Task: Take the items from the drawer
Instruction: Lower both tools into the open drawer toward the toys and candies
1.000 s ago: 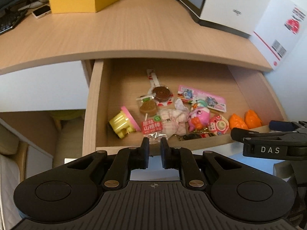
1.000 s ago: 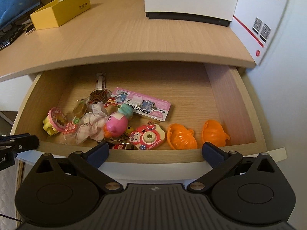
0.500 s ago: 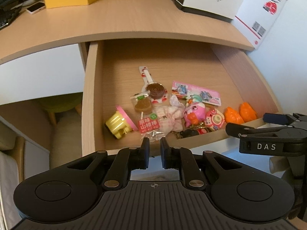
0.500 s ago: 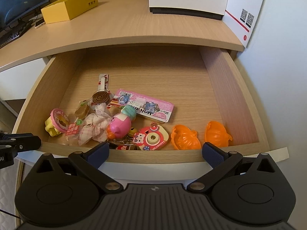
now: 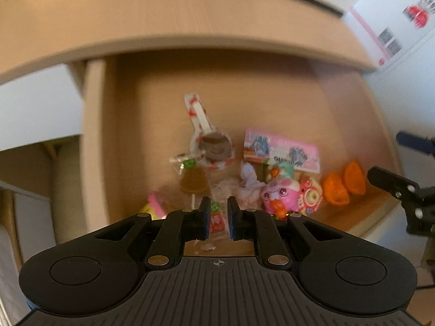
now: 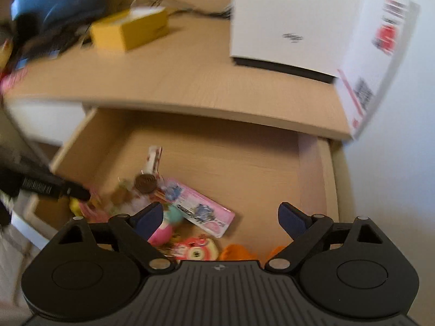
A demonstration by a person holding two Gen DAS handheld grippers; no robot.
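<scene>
The open wooden drawer (image 5: 93, 135) holds a heap of small items. Among them are a brown spiral lollipop (image 5: 216, 145), a pink flat packet (image 5: 282, 150), a pink bird toy (image 5: 278, 197) and two orange pieces (image 5: 344, 182). My left gripper (image 5: 218, 212) hovers low over the heap's near side, its jaws a narrow slit apart. A red snack packet (image 5: 217, 221) shows through the slit; I cannot tell if they touch. My right gripper (image 6: 220, 217) is wide open above the pink packet (image 6: 202, 209) and bird toy (image 6: 163, 233), holding nothing. Both views are motion-blurred.
The desk top (image 6: 176, 81) overhangs the drawer's back. On it stand a yellow box (image 6: 130, 31) and a white box (image 6: 293, 19). A white wall lies right of the drawer. A yellow-and-pink toy (image 5: 155, 203) sits near the drawer's left wall.
Both grippers have moved forward and down over the drawer, so the items look larger. The left jaws now frame the red packet. The right view has swung and tilted.
</scene>
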